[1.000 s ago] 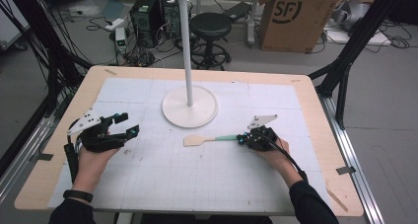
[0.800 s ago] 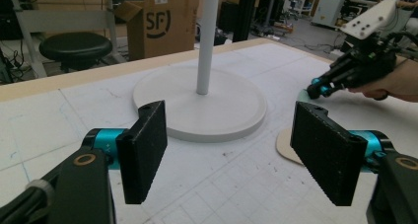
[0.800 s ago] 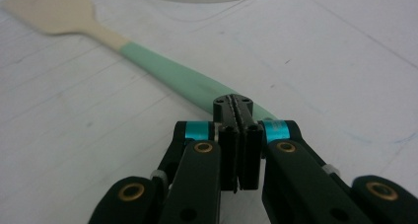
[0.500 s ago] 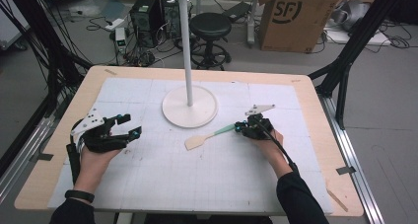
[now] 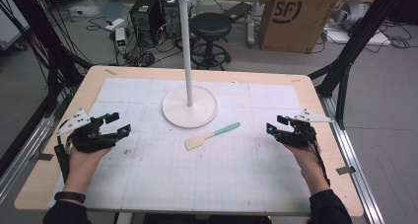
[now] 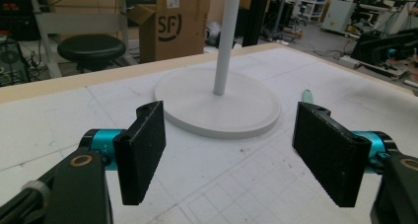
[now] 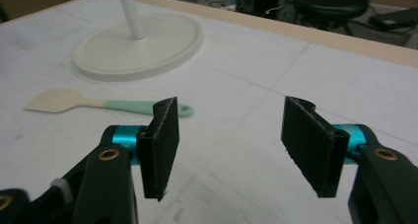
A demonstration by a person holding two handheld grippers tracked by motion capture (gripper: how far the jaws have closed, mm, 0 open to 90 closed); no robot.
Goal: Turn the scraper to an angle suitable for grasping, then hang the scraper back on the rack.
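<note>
A spatula (image 5: 212,135) with a cream blade and a mint-green handle lies flat on the white mat, just in front of the white rack's round base (image 5: 172,113). My right gripper (image 5: 275,124) hovers to the right of the handle's end, apart from it. Its jaws have just been opening and nothing is between them. The right gripper view has the spatula (image 7: 98,104) lying beyond my open right gripper (image 7: 229,145). My left gripper (image 5: 120,123) rests open at the mat's left side. Through my left gripper (image 6: 229,155) I see the rack base (image 6: 217,110) and the handle's tip (image 6: 307,94).
The rack's thin white pole (image 5: 186,46) rises from the base near the table's far middle. Behind the table stand a black stool (image 5: 211,26), a cardboard box (image 5: 296,17) and a computer tower (image 5: 148,14). Black frame posts (image 5: 345,71) flank the table.
The right gripper opened, let go of the spatula's green handle and drew back to the right. The spatula now lies free on the mat, turned slightly. The left gripper has stayed put.
</note>
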